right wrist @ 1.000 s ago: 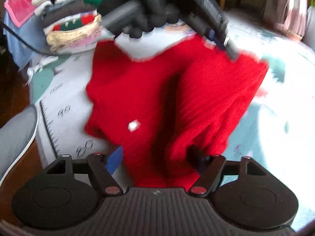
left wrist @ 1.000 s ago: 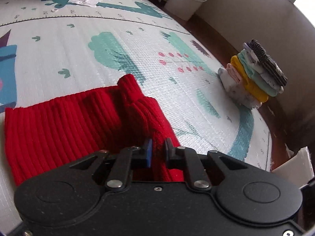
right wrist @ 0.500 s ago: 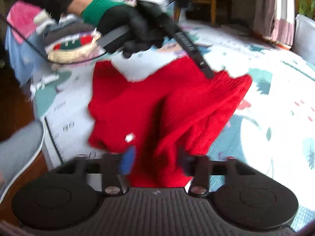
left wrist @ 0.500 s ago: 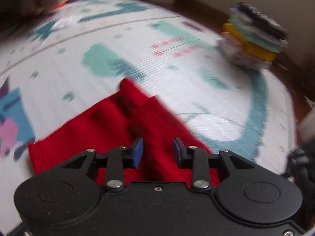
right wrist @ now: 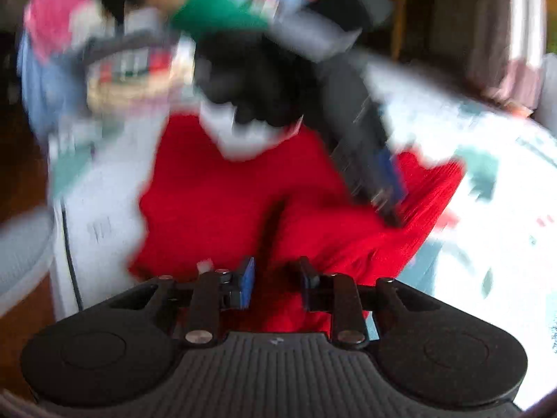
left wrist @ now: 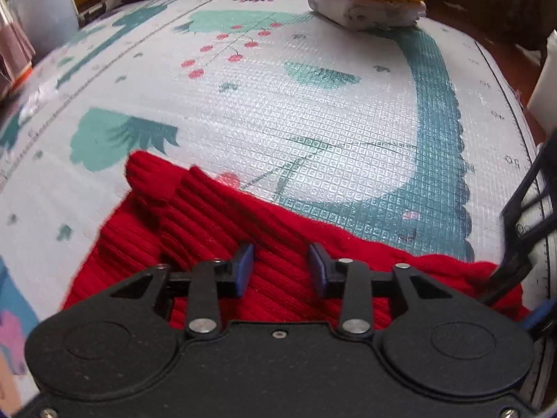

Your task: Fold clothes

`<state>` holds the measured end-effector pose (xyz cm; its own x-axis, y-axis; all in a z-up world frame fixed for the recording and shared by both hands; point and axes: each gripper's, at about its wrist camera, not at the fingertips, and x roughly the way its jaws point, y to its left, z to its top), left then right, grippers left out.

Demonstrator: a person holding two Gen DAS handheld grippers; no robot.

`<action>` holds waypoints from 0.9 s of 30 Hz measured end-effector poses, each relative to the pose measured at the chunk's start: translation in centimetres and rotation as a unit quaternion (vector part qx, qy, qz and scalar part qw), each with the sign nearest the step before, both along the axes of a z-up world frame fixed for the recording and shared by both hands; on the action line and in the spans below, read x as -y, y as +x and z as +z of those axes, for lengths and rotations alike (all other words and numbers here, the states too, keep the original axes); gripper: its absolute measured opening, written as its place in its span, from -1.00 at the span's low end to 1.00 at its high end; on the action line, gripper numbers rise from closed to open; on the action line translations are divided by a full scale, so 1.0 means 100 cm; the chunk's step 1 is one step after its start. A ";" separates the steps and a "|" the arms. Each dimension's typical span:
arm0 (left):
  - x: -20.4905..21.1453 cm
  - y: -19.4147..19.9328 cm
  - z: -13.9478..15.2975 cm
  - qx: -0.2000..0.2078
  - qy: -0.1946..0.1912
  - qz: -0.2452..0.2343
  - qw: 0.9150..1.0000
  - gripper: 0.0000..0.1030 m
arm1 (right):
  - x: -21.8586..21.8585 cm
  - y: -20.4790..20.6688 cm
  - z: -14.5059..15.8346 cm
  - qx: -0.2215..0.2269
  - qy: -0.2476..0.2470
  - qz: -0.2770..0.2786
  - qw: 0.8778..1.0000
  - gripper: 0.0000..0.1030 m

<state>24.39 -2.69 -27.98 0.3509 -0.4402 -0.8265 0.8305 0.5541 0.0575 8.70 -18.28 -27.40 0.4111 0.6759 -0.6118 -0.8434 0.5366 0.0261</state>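
A red ribbed knit garment (left wrist: 222, 230) lies partly folded on the patterned play mat (left wrist: 313, 104). My left gripper (left wrist: 281, 267) hovers over its near part with the jaws open and nothing between the pads. In the right wrist view, which is blurred, the same red garment (right wrist: 222, 202) spreads ahead. My right gripper (right wrist: 275, 277) is at its near edge, jaws partly open with red cloth between them. The left gripper (right wrist: 386, 188), held in a black glove, also shows there over the garment's far side.
A stack of folded clothes (left wrist: 372, 3) sits at the mat's far edge. A white bucket (left wrist: 41, 17) stands far left. A heap of unfolded clothes (right wrist: 104, 55) lies beyond the garment in the right wrist view. A dark frame (left wrist: 529, 209) is at the right.
My left gripper has opened wider and swung right, bringing the folded stack to the top centre. My right gripper has narrowed its jaws and moved in over the garment's near edge.
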 end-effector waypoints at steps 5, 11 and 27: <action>-0.013 -0.031 0.032 0.000 -0.008 -0.021 1.000 -0.32 | 0.020 -0.024 -0.006 -0.007 -0.009 -0.034 0.999 -0.50; -0.006 -0.074 0.026 -0.019 -0.053 -0.004 0.998 -0.32 | 0.015 -0.037 -0.023 -0.028 -0.039 -0.018 0.999 -0.52; -0.021 -0.104 0.019 0.013 -0.089 0.054 0.995 -0.31 | 0.011 -0.017 0.022 -0.011 -0.111 0.103 0.988 -0.52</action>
<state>13.95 -0.59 -26.09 0.4243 -0.5365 -0.7295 0.7648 0.6436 -0.0286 7.04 -19.33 -25.18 0.2628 0.5923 -0.7617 -0.9362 0.3474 -0.0530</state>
